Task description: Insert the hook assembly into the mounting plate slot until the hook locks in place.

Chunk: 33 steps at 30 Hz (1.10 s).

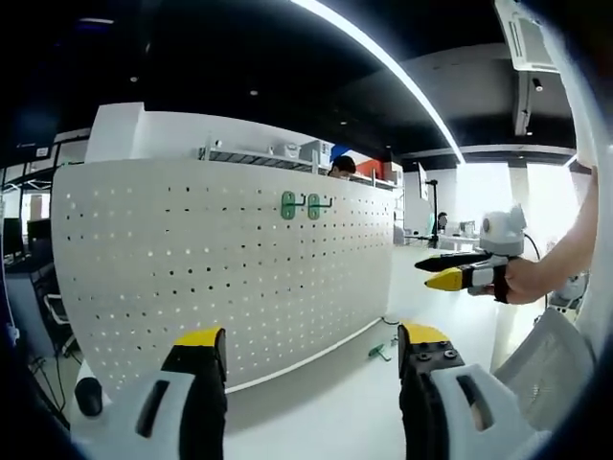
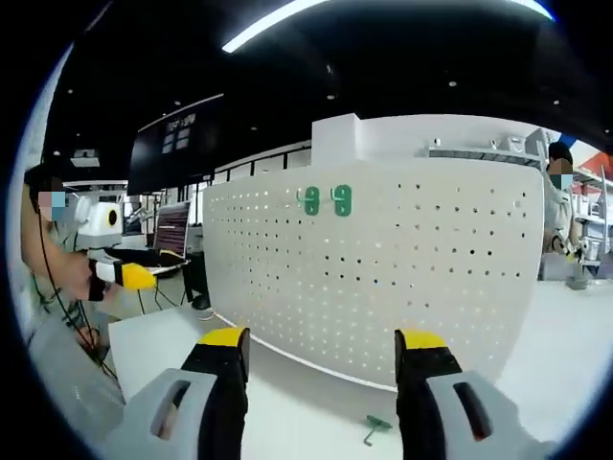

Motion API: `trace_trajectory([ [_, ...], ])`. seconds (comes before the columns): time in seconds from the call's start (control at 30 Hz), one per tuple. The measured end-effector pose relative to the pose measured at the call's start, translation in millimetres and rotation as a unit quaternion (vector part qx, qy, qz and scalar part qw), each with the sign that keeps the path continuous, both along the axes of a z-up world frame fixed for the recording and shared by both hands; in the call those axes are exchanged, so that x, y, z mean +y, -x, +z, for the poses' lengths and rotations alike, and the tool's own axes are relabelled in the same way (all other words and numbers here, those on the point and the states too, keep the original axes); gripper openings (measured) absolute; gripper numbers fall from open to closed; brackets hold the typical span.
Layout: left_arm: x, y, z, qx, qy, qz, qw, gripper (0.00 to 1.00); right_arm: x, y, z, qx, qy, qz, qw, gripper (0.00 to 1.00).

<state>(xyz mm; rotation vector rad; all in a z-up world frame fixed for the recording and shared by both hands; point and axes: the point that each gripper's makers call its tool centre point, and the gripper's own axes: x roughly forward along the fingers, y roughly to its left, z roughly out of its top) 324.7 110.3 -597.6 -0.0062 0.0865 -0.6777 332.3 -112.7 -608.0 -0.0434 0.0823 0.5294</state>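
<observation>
Ahead of the left gripper (image 1: 311, 350) open tabletop (image 1: 335, 402) ran clear to the upright pegboard (image 1: 220, 268), which blocked the way beyond, two green hooks (image 1: 300, 205) jutting high and a loose hook (image 1: 379, 352) lying at its foot.

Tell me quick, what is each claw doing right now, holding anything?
Left claw: open, holding nothing.
Right claw: open, holding nothing.

An open-plan office or lab: black ceiling with strip lights (image 1: 383, 57), a white pegboard (image 1: 220, 259) on a white table (image 2: 316, 407), desk monitors (image 2: 172, 230) behind.
</observation>
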Motion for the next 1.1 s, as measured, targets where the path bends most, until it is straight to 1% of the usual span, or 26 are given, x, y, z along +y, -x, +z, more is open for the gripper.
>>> trace_trajectory([
  [0.17, 2, 0.3, -2.7, 0.002, -0.002, 0.002, 1.0000, 0.76, -6, 7, -5.9, 0.005, -0.002, -0.007, 1.0000, 0.61],
  [0.5, 6, 5.1, -8.0, 0.008, -0.002, 0.005, 1.0000, 0.76, -11, 20, -12.1, 0.010, -0.012, -0.016, 0.9998, 0.64],
  [0.67, 7, 7.2, -10.0, 0.010, -0.003, 0.006, 0.9999, 0.76, -12, 28, -17.2, 0.014, -0.010, -0.018, 0.9997, 0.64],
  [0.9, 4, 8.1, -8.8, 0.009, -0.006, 0.002, 0.9999, 0.76, -13, 29, -17.7, 0.015, -0.012, -0.020, 0.9996, 0.65],
  [1.1, -5, 2.8, -10.1, 0.010, -0.016, -0.013, 0.9997, 0.76, -10, 28, -13.4, 0.011, -0.013, -0.018, 0.9997, 0.65],
])
